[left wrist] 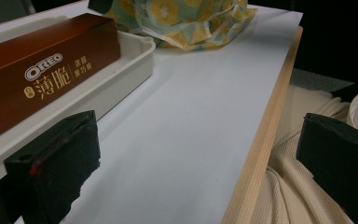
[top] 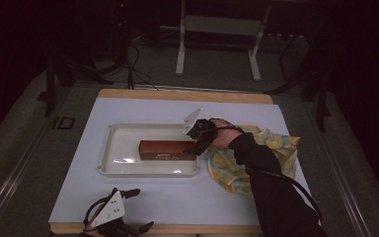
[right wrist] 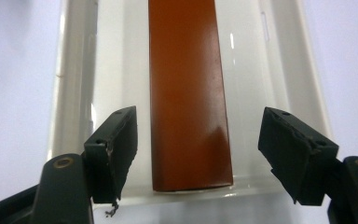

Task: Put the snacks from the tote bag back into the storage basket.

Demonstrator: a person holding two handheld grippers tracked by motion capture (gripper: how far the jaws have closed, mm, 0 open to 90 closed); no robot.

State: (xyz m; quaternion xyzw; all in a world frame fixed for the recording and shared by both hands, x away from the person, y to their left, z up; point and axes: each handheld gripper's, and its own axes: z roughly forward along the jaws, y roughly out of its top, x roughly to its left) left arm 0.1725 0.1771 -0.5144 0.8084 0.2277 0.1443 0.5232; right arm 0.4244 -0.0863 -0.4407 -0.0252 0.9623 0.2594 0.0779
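Note:
A brown Oreo box (top: 167, 149) lies lengthwise in a white tray (top: 123, 170) at the middle of the white mat. My right gripper (top: 196, 143) hovers at the box's right end, open, its jaws standing either side of the box (right wrist: 189, 93) without touching it. My left gripper (top: 128, 207) rests at the table's near left edge, open and holding nothing. In the left gripper view the box (left wrist: 42, 70) and the tray rim (left wrist: 135, 60) lie ahead to the left.
A yellow and teal patterned cloth bag (top: 271, 153) lies crumpled right of the tray, also seen as the bag (left wrist: 186, 18) beyond the tray. The wooden table edge (left wrist: 265, 126) runs close to my left gripper. Dark floor and a metal stand surround the table.

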